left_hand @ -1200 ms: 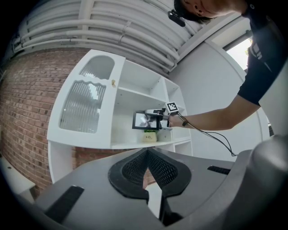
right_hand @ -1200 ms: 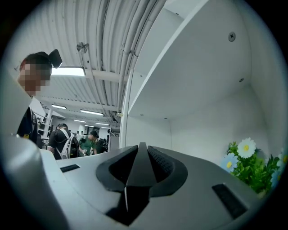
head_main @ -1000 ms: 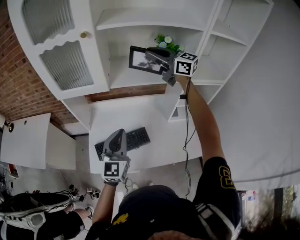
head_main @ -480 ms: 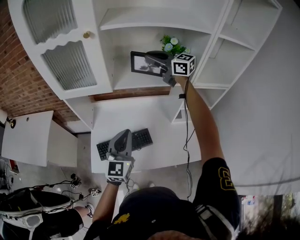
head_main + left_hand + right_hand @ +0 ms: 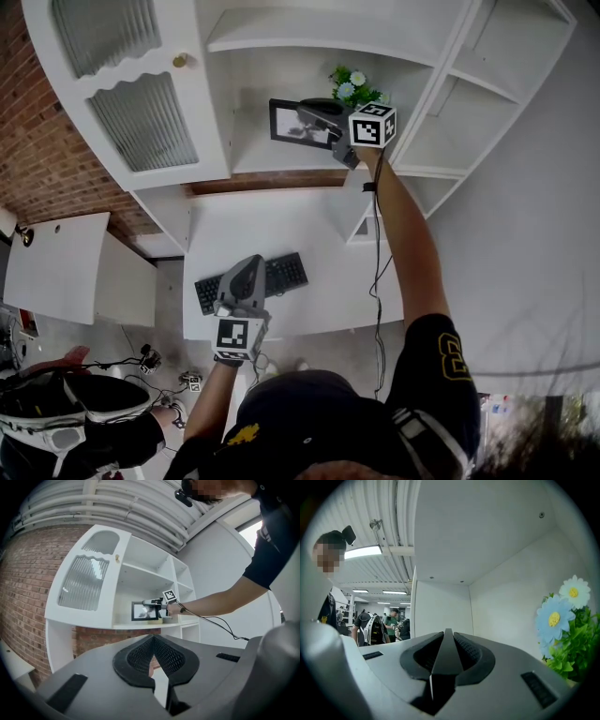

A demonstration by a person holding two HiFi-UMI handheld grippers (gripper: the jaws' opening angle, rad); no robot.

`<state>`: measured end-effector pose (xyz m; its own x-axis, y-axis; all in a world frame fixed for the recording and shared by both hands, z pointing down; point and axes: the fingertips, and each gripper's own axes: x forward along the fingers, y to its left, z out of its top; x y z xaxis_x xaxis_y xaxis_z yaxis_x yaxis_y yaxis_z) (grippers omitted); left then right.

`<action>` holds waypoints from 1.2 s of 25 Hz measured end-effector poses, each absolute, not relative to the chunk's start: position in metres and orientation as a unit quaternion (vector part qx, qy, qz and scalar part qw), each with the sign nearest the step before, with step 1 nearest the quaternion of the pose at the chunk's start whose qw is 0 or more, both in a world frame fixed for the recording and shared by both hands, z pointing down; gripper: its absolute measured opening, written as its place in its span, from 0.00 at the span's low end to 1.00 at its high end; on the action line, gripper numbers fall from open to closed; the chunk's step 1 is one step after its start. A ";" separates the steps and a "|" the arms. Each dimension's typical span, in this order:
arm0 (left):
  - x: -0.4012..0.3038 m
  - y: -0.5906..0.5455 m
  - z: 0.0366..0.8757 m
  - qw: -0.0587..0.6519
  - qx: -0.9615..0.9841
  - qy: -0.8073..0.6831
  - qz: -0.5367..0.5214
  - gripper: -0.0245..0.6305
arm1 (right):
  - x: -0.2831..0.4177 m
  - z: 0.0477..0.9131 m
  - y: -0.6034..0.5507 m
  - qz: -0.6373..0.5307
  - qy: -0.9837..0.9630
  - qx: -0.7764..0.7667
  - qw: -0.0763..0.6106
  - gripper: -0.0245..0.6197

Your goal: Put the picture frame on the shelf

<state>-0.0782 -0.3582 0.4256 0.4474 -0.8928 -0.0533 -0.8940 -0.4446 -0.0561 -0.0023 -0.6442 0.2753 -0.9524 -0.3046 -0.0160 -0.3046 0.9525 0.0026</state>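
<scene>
The right gripper (image 5: 311, 114) is clamped on one edge of the picture frame (image 5: 292, 127), which stands upright just beside the flowers (image 5: 354, 89) in the same shelf (image 5: 272, 161) bay. The left gripper (image 5: 246, 267), well apart from the flowers, has its jaws together with nothing between them.

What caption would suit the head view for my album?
Right gripper holds a picture frame at the white shelf beside flowers; left gripper hovers by the keyboard.
</scene>
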 end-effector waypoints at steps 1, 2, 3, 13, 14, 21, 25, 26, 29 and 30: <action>-0.079 -0.358 0.426 0.038 -0.849 0.526 0.007 0.07 | -0.003 0.275 -0.645 0.002 0.988 -0.155 0.008 0.14; -0.079 -0.358 0.427 0.037 -0.849 0.527 0.007 0.07 | -0.003 0.276 -0.645 0.003 0.988 -0.155 0.007 0.14; -0.080 -0.358 0.427 0.037 -0.848 0.528 0.006 0.07 | -0.004 0.277 -0.645 0.003 0.988 -0.155 0.006 0.14; -0.082 -0.356 0.429 0.035 -0.846 0.532 0.007 0.07 | -0.008 0.285 -0.646 0.006 0.987 -0.159 -0.008 0.14; -0.083 -0.356 0.429 0.035 -0.846 0.532 0.007 0.07 | -0.008 0.285 -0.647 0.007 0.987 -0.160 -0.010 0.14; -0.084 -0.356 0.430 0.032 -0.846 0.533 0.006 0.07 | -0.008 0.290 -0.649 0.009 0.986 -0.166 -0.020 0.14; -0.085 -0.357 0.432 0.030 -0.846 0.533 0.005 0.07 | -0.009 0.291 -0.651 0.009 0.986 -0.166 -0.023 0.14; -0.084 -0.357 0.432 0.029 -0.846 0.532 0.005 0.07 | -0.010 0.291 -0.651 0.009 0.986 -0.166 -0.024 0.14; -0.084 -0.357 0.431 0.030 -0.847 0.531 0.007 0.07 | -0.010 0.292 -0.653 0.008 0.986 -0.167 -0.026 0.14; -0.084 -0.358 0.431 0.030 -0.847 0.531 0.008 0.07 | -0.010 0.292 -0.653 0.007 0.986 -0.167 -0.026 0.14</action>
<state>-0.0839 -0.3578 0.4311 0.4369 -0.8984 -0.0451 -0.8993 -0.4352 -0.0431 -0.0102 -0.6532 0.2920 -0.9429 -0.3294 0.0496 -0.3287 0.9442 0.0233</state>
